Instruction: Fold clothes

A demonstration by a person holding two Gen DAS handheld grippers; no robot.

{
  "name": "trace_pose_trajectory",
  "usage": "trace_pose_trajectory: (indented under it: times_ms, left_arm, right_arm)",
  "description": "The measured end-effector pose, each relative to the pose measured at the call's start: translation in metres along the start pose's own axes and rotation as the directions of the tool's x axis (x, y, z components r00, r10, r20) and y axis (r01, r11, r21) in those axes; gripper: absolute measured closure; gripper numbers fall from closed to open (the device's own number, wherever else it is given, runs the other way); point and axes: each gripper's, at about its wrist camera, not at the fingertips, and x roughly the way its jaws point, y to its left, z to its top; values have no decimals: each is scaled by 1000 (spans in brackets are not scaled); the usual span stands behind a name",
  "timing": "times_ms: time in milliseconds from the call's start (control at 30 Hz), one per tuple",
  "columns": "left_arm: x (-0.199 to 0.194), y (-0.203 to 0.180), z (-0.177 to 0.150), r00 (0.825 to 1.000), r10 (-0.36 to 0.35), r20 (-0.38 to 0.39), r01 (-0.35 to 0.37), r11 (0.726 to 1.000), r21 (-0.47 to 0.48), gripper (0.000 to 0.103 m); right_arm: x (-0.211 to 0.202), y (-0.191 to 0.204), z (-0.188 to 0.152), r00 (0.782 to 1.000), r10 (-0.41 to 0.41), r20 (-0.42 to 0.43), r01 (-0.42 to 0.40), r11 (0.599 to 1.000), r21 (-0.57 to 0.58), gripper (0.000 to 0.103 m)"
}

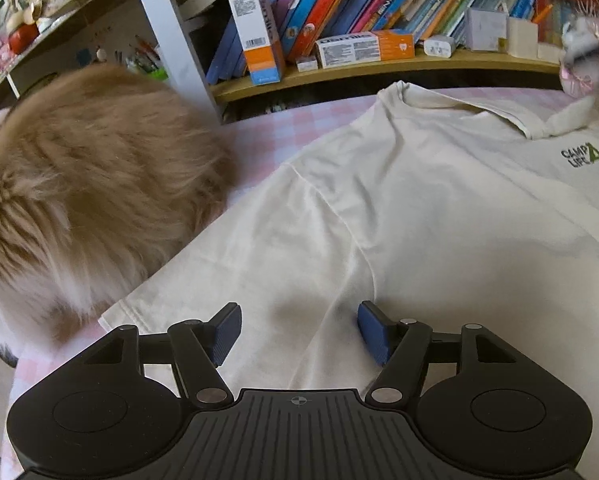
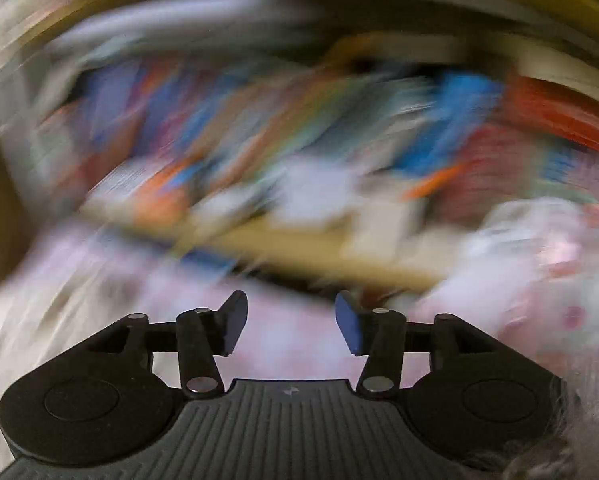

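A cream T-shirt [image 1: 419, 208] with a small green and black chest logo lies spread on a pink checked cloth. Its collar points toward the bookshelf and a sleeve reaches toward me. My left gripper [image 1: 297, 332] hovers just over that sleeve, its blue pads [image 1: 373, 334] apart with only flat fabric beneath them. In the right wrist view everything beyond the tool is smeared by motion. My right gripper [image 2: 291, 326] stands open over the pink cloth [image 2: 291, 344], nothing between its pads. A pale strip of the shirt [image 2: 27, 320] shows at the left.
A fluffy tan pet [image 1: 91, 184] lies on the cloth right beside the shirt's sleeve. Behind runs a wooden shelf [image 1: 379, 70] of books and small boxes. A pink and white plush thing [image 1: 587, 60] sits at the far right, its blurred mass [image 2: 539, 264] at the right.
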Motion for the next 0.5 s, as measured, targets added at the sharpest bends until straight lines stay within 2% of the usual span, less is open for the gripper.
trace_pose_trajectory:
  times_ms: [33, 67, 100, 167, 267, 400, 433, 467, 500]
  left_arm:
    - [-1, -3, 2, 1000, -9, 12, 9, 1000, 11, 37]
    - [-2, -7, 4, 999, -22, 27, 21, 999, 24, 37]
    - [-4, -12, 6, 998, -39, 40, 38, 999, 38, 37]
    - [-6, -24, 9, 997, -62, 50, 59, 996, 66, 37]
    - [-6, -39, 9, 996, -78, 47, 73, 992, 100, 37]
    - [-2, -49, 0, 996, -92, 10, 91, 990, 111, 37]
    - [-3, -48, -3, 996, -91, 14, 89, 990, 106, 37]
    - [-4, -47, -5, 996, -91, 17, 89, 991, 100, 37]
    - [-4, -45, -6, 995, -95, 15, 94, 992, 86, 37]
  right_arm:
    - [-3, 16, -11, 997, 59, -45, -63, 991, -115, 53]
    - [-3, 38, -24, 993, 82, -85, -101, 963, -249, 52]
    - [-3, 58, -36, 987, 98, -125, -138, 918, -373, 51]
    - [7, 80, -48, 991, 46, -127, -103, 869, -484, 53]
    - [21, 113, -65, 992, -29, -119, -54, 772, -634, 57]
    - [44, 114, -53, 987, -16, -158, -88, 773, -629, 61]
    - [52, 112, -48, 981, -4, -196, -119, 782, -612, 69]
    - [60, 111, -44, 972, 9, -233, -149, 791, -593, 86]
    - [64, 107, -40, 960, 39, -278, -196, 801, -565, 92]
